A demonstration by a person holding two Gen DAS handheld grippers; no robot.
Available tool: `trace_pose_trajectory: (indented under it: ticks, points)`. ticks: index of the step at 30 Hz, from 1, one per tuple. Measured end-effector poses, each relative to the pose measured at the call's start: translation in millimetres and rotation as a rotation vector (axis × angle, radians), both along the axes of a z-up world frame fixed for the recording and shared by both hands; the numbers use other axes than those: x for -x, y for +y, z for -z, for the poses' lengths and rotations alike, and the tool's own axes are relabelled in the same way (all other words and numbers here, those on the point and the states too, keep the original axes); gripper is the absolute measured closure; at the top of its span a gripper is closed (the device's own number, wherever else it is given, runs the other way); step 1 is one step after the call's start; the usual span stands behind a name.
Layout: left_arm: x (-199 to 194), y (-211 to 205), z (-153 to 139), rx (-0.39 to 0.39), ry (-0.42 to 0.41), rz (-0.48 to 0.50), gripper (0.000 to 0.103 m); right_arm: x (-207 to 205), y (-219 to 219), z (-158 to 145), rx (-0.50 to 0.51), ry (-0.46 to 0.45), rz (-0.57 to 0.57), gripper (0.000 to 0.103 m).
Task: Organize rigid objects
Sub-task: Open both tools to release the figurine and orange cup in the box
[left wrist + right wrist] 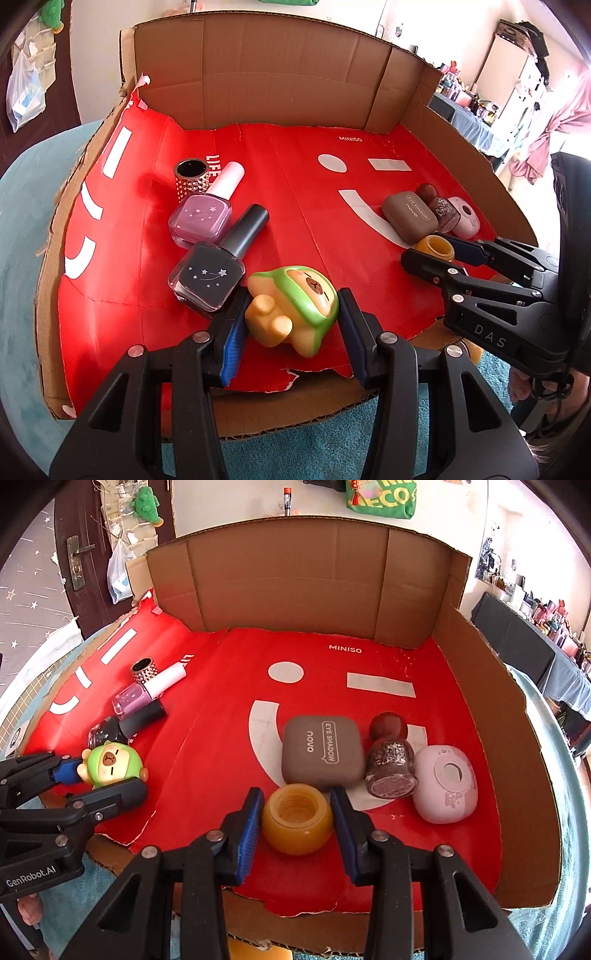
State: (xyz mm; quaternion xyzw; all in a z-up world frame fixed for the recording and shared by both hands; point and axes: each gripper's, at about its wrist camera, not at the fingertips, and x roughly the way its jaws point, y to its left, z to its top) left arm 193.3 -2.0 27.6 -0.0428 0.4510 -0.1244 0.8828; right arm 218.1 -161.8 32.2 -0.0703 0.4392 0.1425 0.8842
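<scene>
Fingers of the left gripper (291, 325) clamp the toy figure (295, 310) beside the nail polish bottles (207, 273); the right gripper (297, 821) clamps the amber jar (297, 818) by the eyeshadow case (321, 753). Two groups formed; likely both pieces await release.

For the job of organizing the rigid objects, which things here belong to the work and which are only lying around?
Belong to the job:
- green bear figurine, in the left gripper
- amber jar, in the right gripper
- purple polish bottle
- dark polish bottle
- eye shadow case
- glitter bottle
- pink case
- studded cup

Lying about:
- plastic bag
- green plush
</scene>
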Motion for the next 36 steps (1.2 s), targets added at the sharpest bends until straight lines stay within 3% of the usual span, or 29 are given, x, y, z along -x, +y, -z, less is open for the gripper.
trace_pose_trajectory:
  ticks: [8,17,29,36]
  points:
    - [-0.3,-1.7,-0.1,-0.006,-0.002,-0.001,0.057,0.2,-1.8,-0.2,-0.007,0.001,0.005,0.063]
    - [-0.1,-3.9,-0.4,0.018,0.009,0.019,0.038,1.5,-6.1,-3.2,-0.028,-0.004,0.01,0.062]
    - [8.5,-4.5,-9.9,0.009,-0.03,0.023,0.022,16.0,-14.7,-13.2,-0.093,-0.02,0.003,0.049]
    - [17.8,-3.4,-15.3,0.007,-0.054,0.01,0.02,28.2,-24.7,-22.7,-0.158,-0.029,0.006,0.045]
